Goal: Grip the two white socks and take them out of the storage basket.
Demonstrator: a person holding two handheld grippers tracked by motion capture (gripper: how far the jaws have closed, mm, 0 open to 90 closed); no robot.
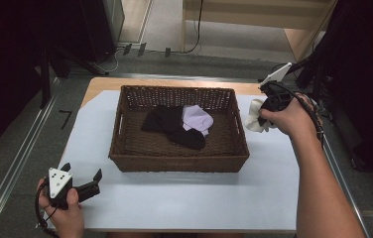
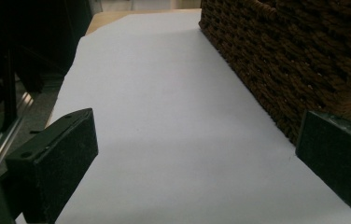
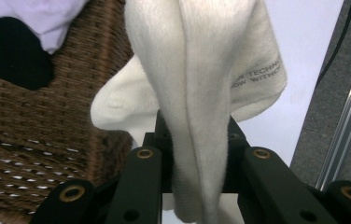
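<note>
We pinch the white sock in the right gripper's closed jaws above the bench's right edge beside the basket, ready for dropping in, while the left gripper waits wide open at the near-left corner.

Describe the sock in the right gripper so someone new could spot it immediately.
Find the brown wicker basket mid-table, then look just past its right wall. There the right gripper pinches a white sock. It is outside the basket and cream-white, unlike the black and lilac garments inside.
</note>
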